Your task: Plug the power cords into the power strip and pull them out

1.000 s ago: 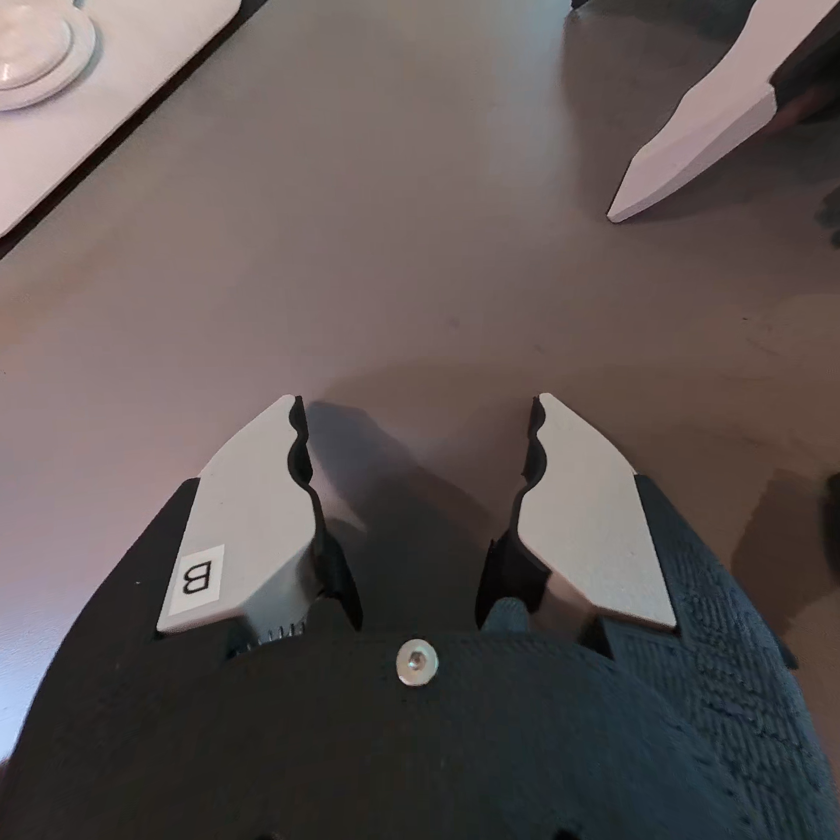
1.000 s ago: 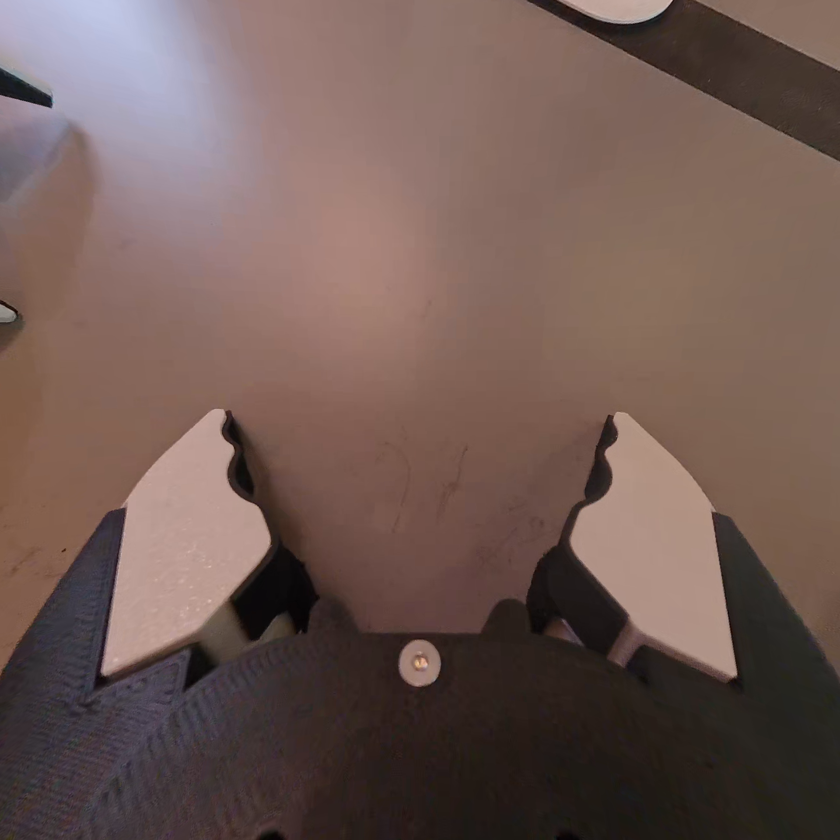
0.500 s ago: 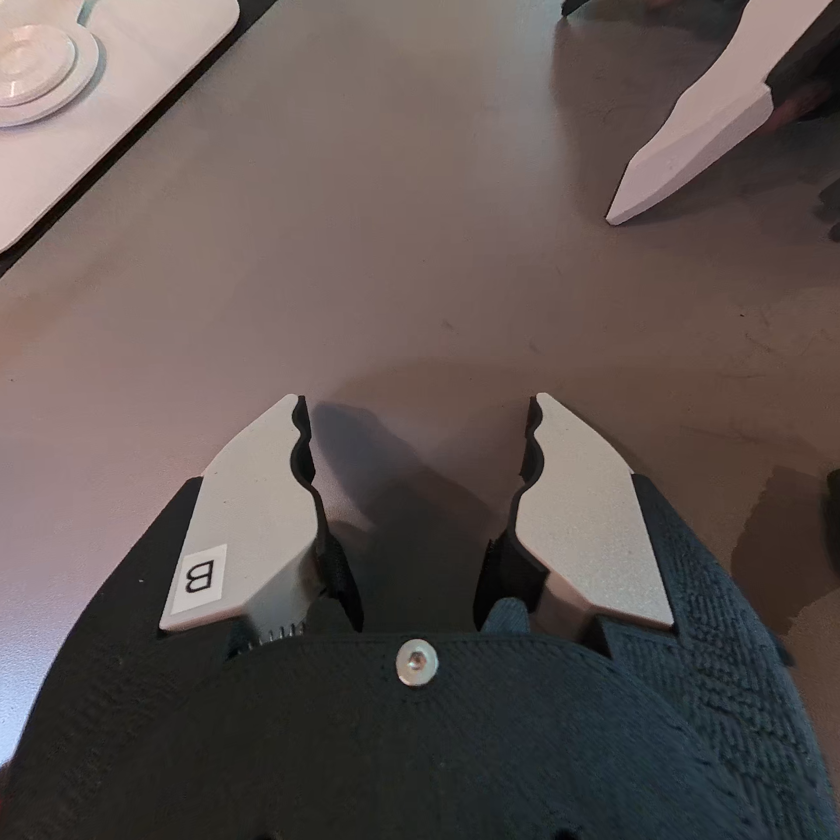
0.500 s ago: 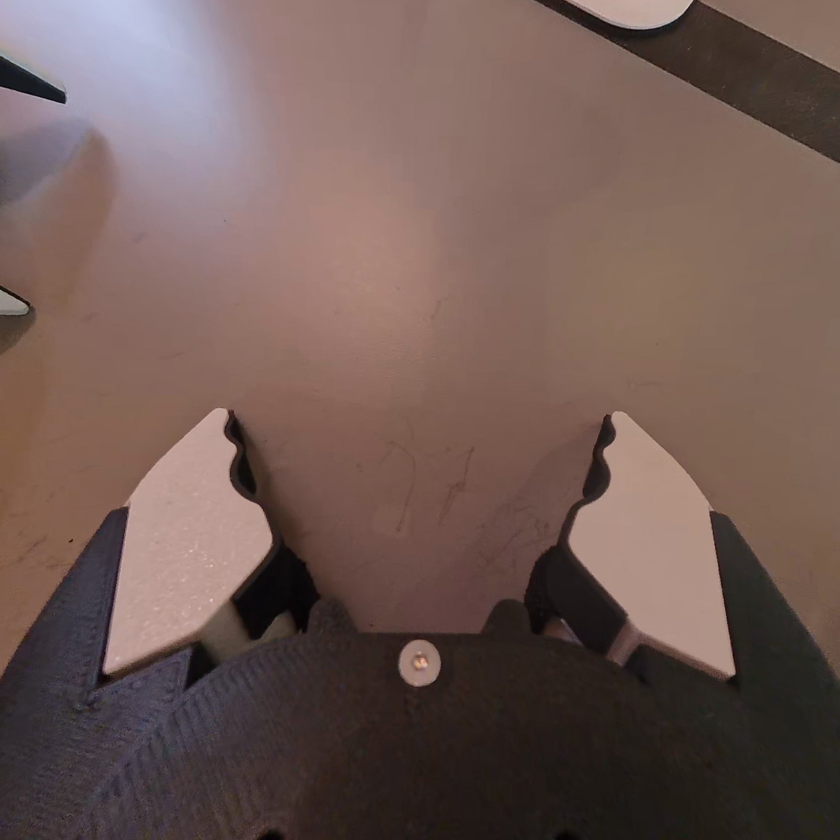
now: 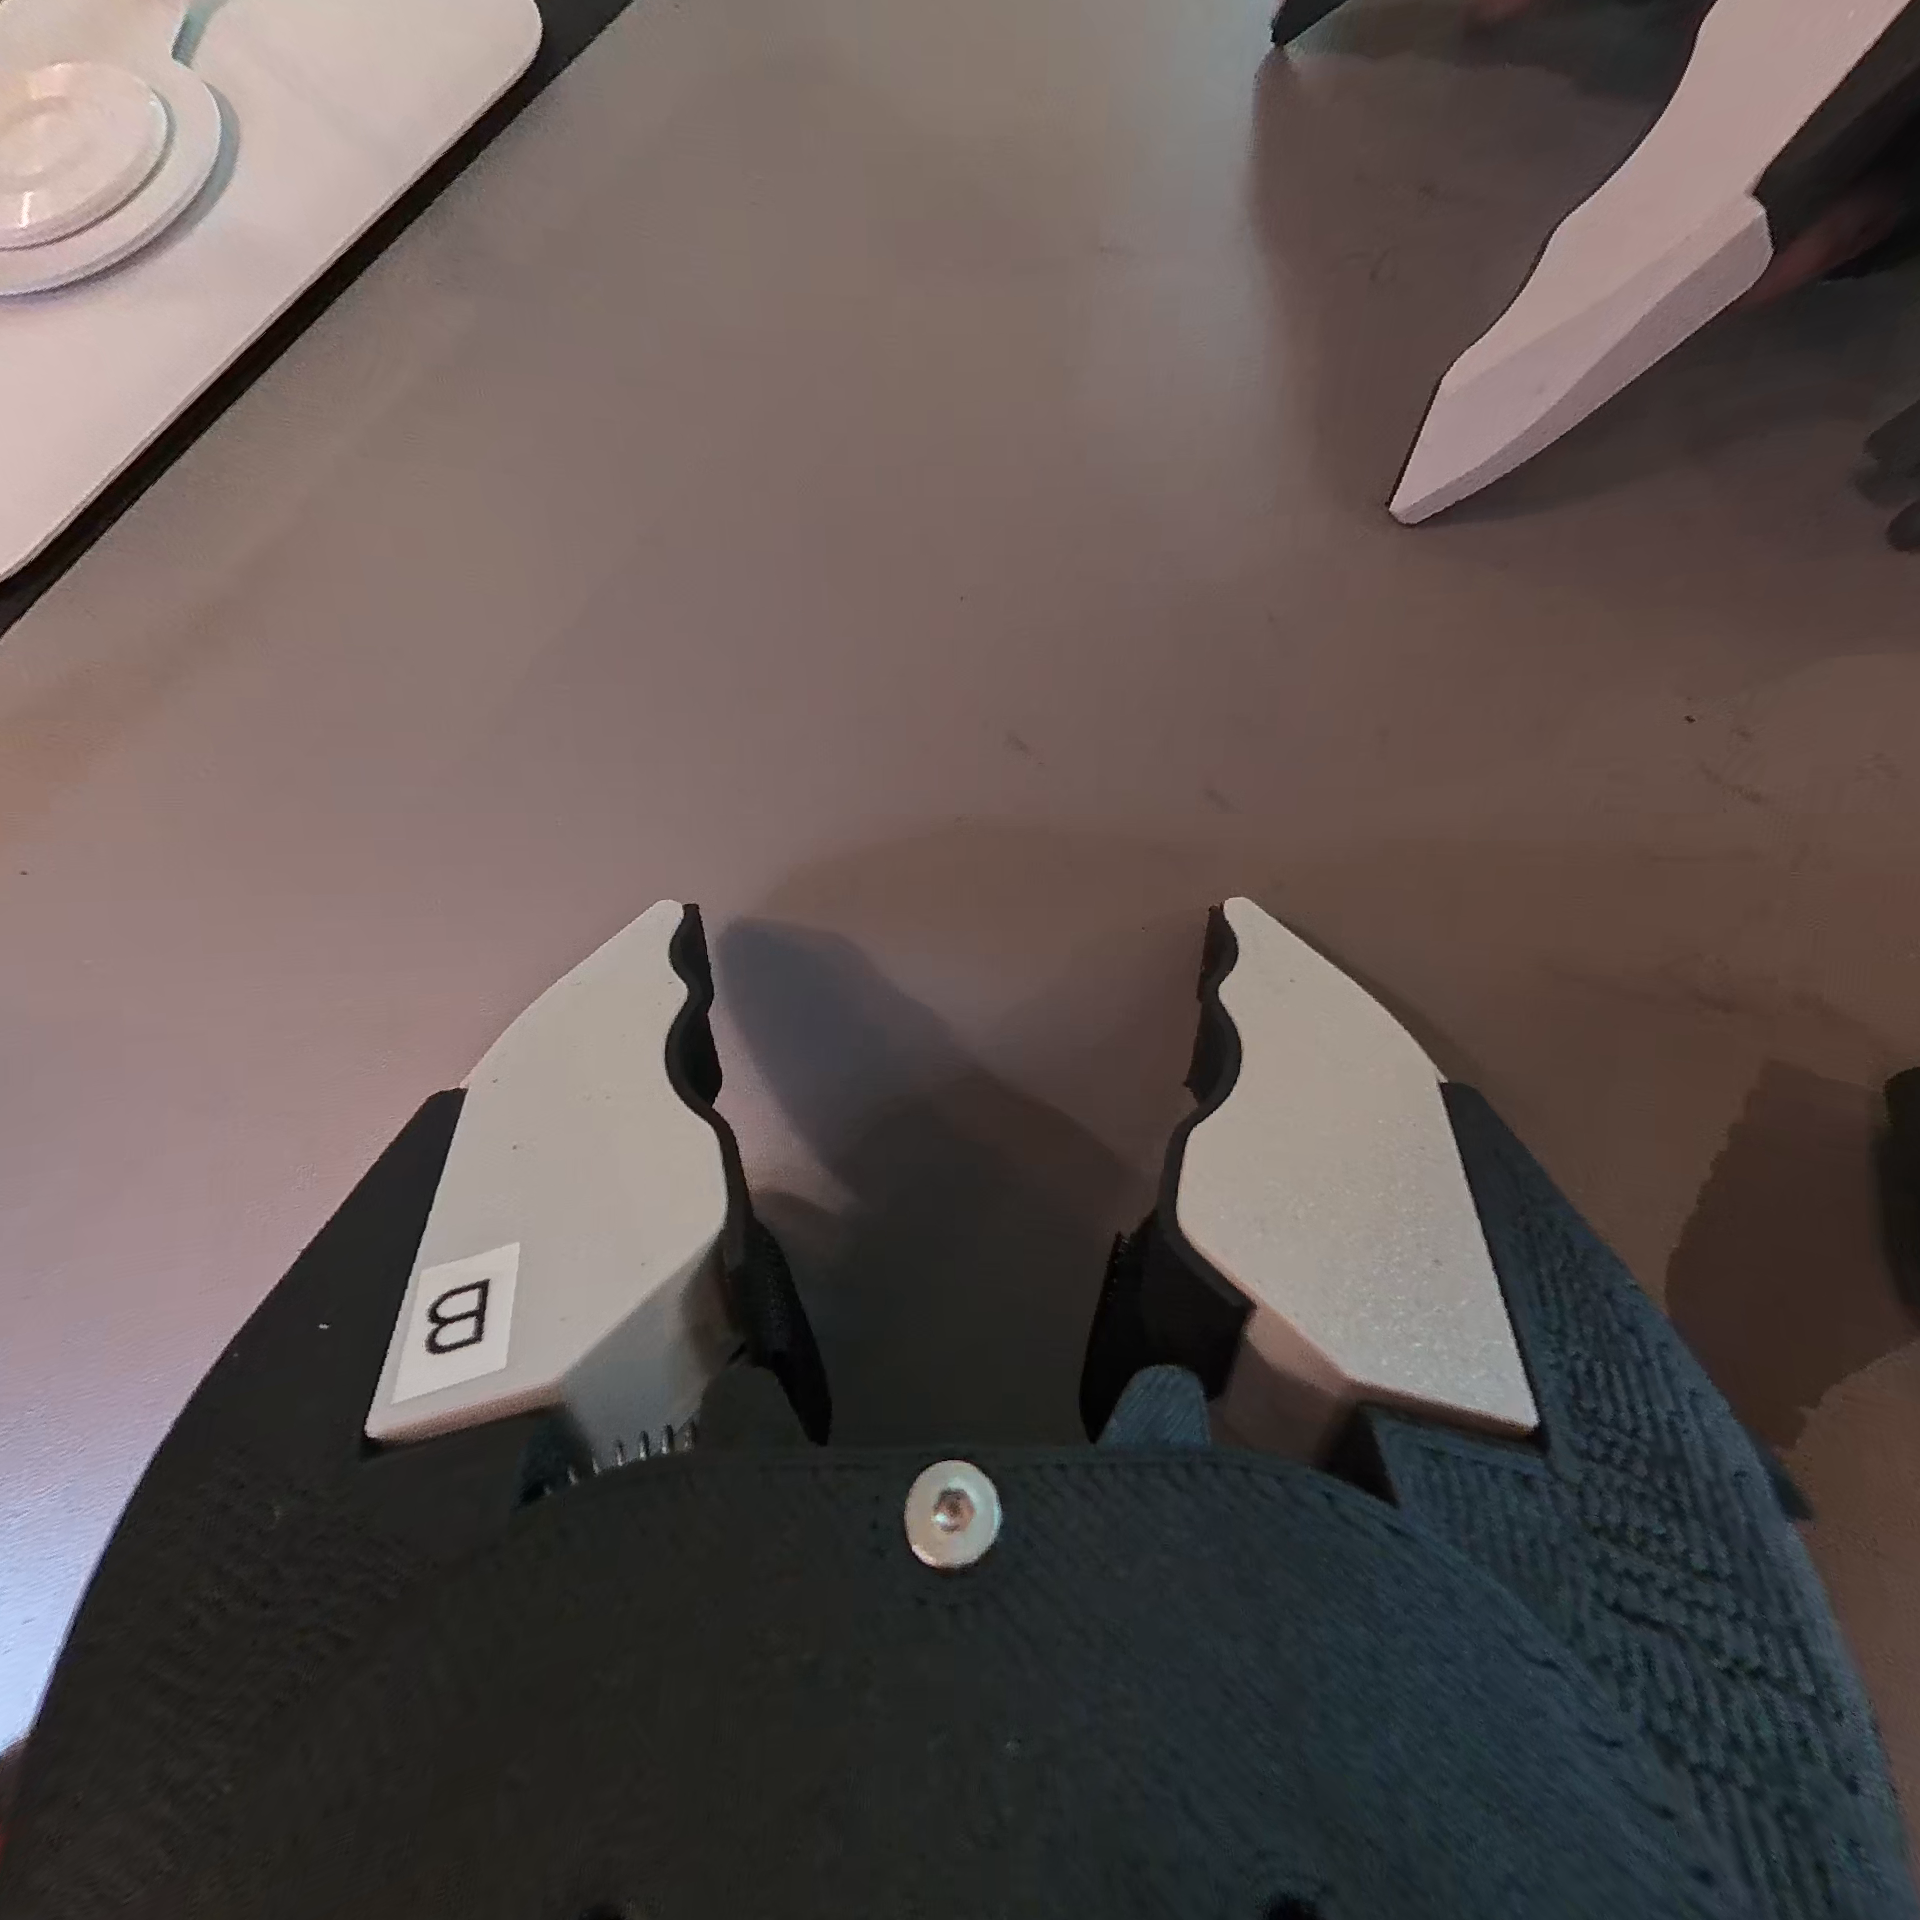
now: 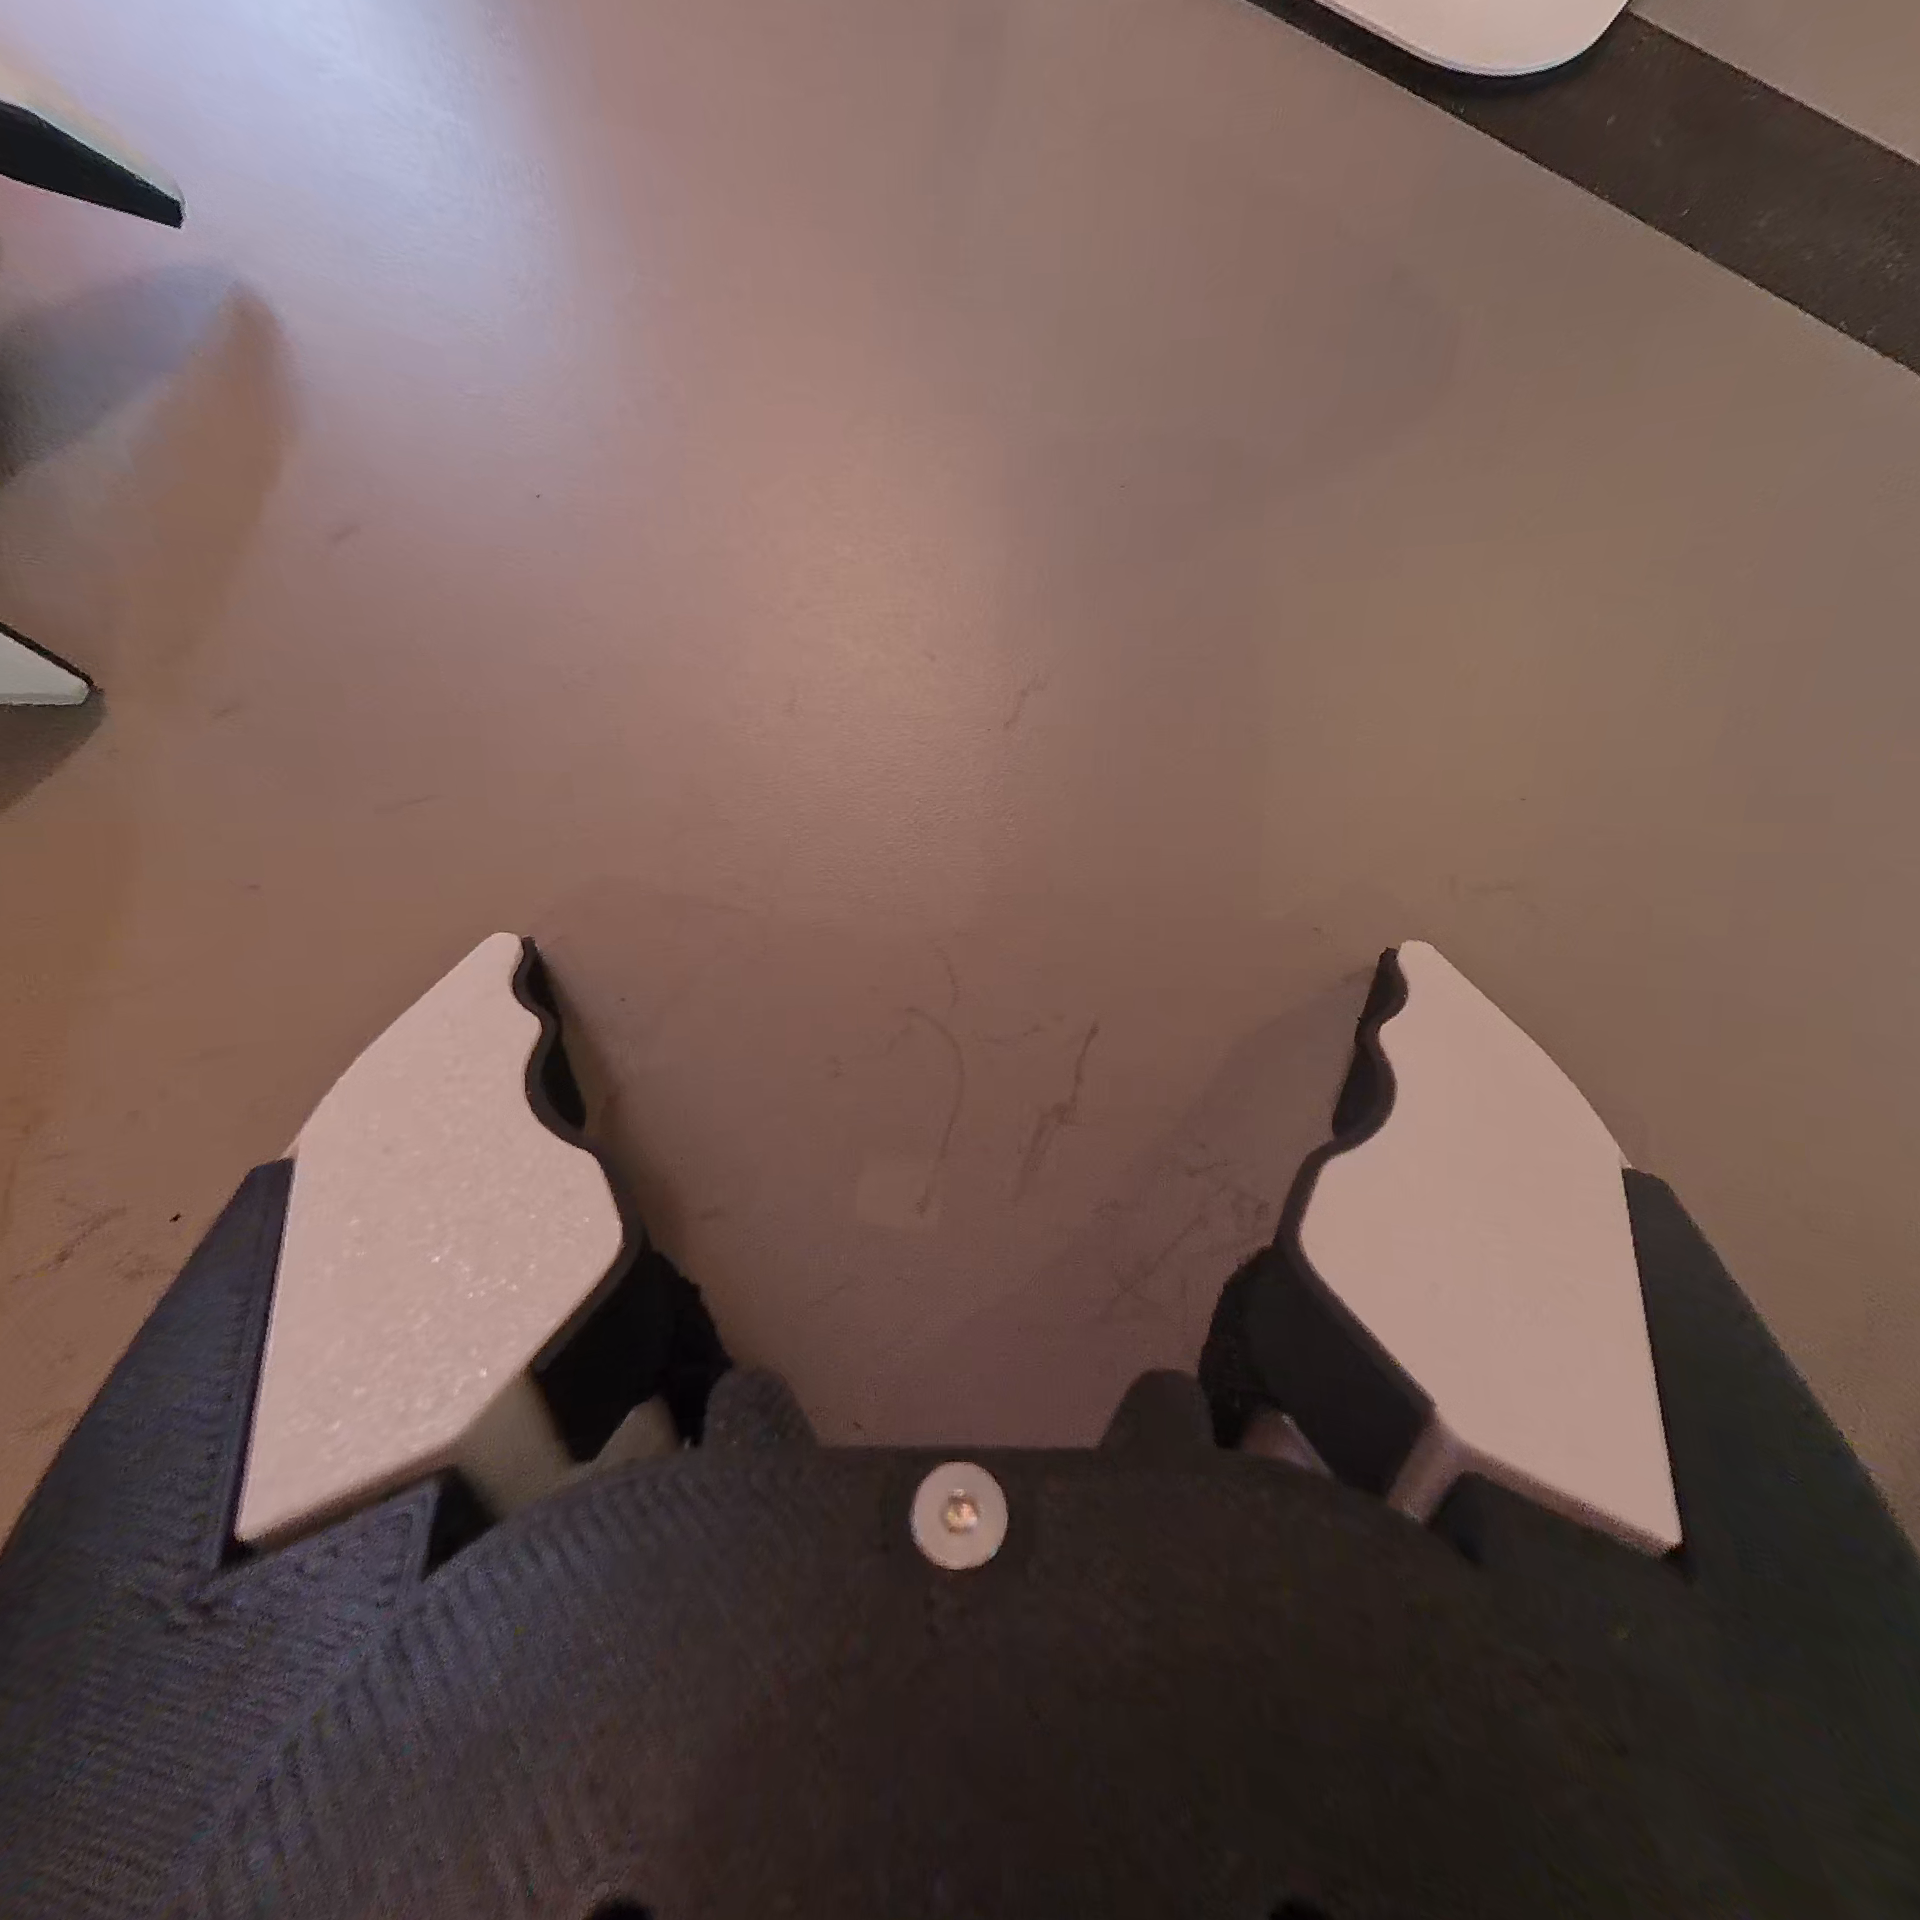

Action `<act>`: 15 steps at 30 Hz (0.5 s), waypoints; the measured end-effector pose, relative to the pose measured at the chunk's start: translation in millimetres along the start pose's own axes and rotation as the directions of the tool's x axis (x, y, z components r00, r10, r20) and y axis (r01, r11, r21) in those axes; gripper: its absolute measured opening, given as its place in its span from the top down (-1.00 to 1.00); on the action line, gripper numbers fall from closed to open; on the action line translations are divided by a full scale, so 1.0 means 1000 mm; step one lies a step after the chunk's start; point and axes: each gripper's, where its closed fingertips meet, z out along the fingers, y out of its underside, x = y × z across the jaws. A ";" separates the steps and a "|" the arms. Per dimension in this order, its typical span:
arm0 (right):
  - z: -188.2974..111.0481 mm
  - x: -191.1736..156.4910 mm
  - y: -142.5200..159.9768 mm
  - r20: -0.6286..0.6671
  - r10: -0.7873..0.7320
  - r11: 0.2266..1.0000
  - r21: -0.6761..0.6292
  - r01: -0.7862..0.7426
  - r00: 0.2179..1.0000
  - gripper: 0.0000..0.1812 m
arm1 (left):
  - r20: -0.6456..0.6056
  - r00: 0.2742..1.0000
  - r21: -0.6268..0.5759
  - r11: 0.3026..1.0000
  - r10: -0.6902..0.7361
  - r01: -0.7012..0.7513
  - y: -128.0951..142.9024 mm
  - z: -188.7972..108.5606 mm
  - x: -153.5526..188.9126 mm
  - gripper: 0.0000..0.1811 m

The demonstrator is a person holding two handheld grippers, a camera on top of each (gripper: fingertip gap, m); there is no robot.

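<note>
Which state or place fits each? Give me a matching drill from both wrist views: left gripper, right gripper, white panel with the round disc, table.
Column 1:
1. left gripper
2. right gripper
3. white panel with round disc
4. table

Column 2:
A. grey-brown, bare between both jaws
B. open, sticker on one finger
C. far left corner of left wrist view
D. open, the wider gap, no sticker

Pairs: 1-B, 2-D, 3-C, 4-A
</note>
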 end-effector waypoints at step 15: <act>0.001 0.000 0.000 0.007 -0.008 1.000 0.001 0.008 1.000 -0.56 | 0.000 1.000 0.000 1.000 0.001 -0.001 0.000 0.000 0.000 0.01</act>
